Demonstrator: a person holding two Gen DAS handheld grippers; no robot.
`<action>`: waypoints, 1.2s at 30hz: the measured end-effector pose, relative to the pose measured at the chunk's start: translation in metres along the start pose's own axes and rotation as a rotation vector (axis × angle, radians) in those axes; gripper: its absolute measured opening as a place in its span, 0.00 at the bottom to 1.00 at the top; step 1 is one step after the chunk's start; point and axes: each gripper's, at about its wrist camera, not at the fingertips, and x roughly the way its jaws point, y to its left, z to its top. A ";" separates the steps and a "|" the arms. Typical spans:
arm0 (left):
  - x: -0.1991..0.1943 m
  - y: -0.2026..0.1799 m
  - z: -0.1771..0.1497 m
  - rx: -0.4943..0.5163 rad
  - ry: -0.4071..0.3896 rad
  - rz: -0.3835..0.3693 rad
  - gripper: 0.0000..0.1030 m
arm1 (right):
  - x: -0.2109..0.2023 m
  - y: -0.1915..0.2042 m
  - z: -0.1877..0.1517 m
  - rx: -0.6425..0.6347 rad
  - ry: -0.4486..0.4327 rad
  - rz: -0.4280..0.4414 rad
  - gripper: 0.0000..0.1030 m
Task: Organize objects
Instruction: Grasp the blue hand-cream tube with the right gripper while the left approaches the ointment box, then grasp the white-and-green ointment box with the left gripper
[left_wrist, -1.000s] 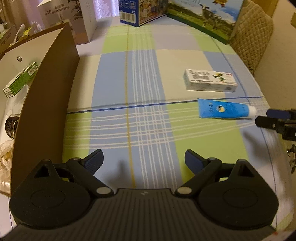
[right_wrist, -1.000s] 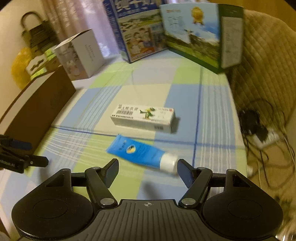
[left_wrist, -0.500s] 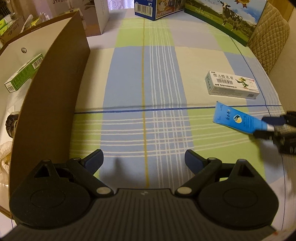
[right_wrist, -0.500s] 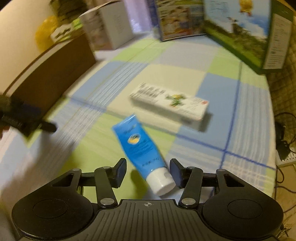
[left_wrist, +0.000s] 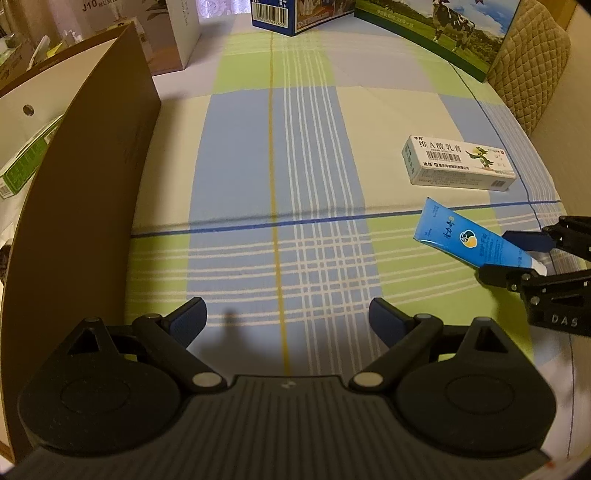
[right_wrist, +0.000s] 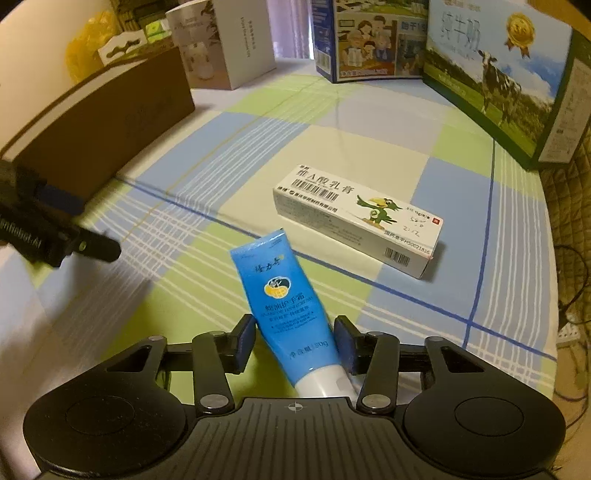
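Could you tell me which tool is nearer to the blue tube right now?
Right. The right tool has the blue tube between its closing fingers, near the white cap. The left tool hangs open over bare tablecloth, well off to the tube's side.

One blue tube (right_wrist: 286, 306), one white carton (right_wrist: 356, 219), one brown box (left_wrist: 88, 192).

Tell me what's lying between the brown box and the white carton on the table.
Nothing lies there: in the left wrist view, only bare checked tablecloth stretches from the brown box to the white carton.
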 end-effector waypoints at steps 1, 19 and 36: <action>0.001 -0.001 0.001 0.005 0.000 -0.001 0.90 | -0.001 0.002 -0.002 -0.015 0.000 -0.006 0.37; 0.026 -0.079 0.060 0.405 -0.137 -0.185 0.89 | -0.059 -0.032 -0.069 0.391 -0.038 -0.320 0.35; 0.075 -0.144 0.107 0.777 -0.133 -0.311 0.72 | -0.070 -0.048 -0.077 0.494 -0.075 -0.361 0.35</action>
